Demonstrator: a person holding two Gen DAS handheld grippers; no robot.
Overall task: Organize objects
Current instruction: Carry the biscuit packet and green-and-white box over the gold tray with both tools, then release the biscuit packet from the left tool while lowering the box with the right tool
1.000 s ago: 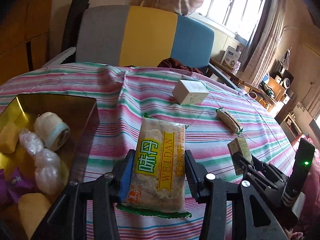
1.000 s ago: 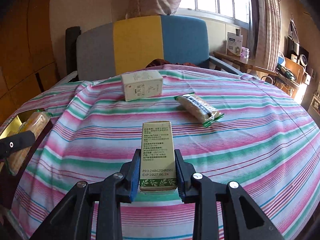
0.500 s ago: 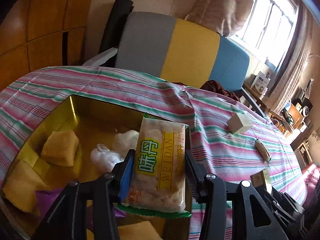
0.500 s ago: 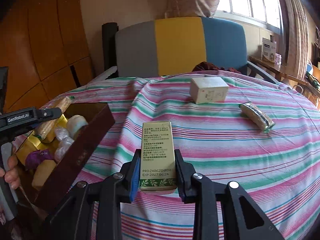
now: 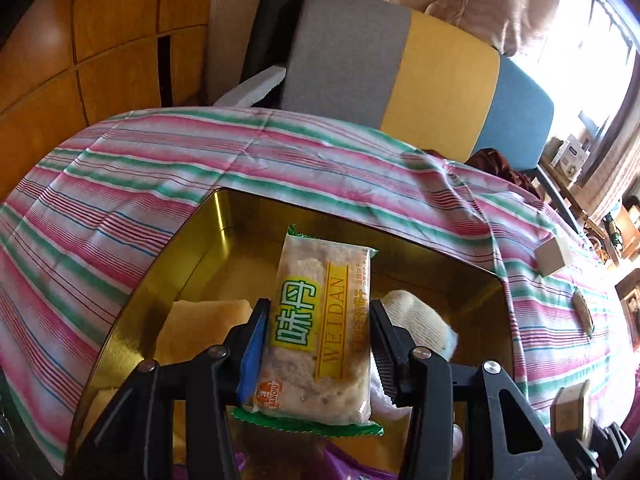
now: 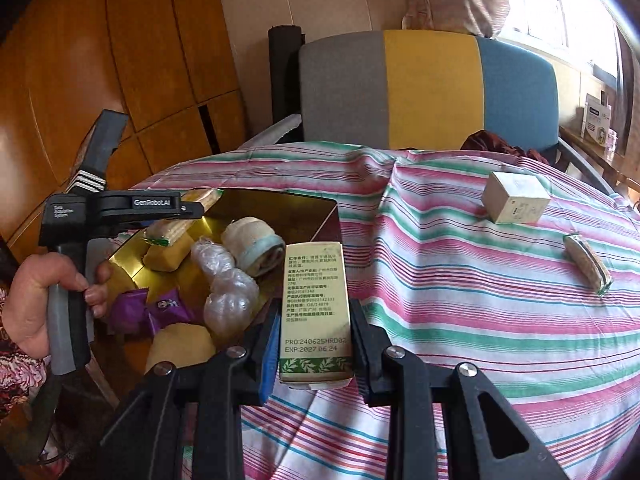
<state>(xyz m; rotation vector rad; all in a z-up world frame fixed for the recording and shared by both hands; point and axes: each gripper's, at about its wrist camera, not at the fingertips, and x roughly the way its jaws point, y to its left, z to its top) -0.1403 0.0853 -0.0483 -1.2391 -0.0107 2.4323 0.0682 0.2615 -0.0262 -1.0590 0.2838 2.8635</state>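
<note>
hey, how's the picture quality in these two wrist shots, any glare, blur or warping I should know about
Left wrist view: the window is blown out white, the striped tablecloth bows from fisheye warping, and the snack packet in the left gripper is sharp. Right wrist view: window glare upper right, the gold box interior mirrors light, and print on the green carton stays readable.

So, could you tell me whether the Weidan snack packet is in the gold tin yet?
Not yet. The packet is clamped in the left gripper, held above the tin, whose gold floor shows beyond it.
</note>
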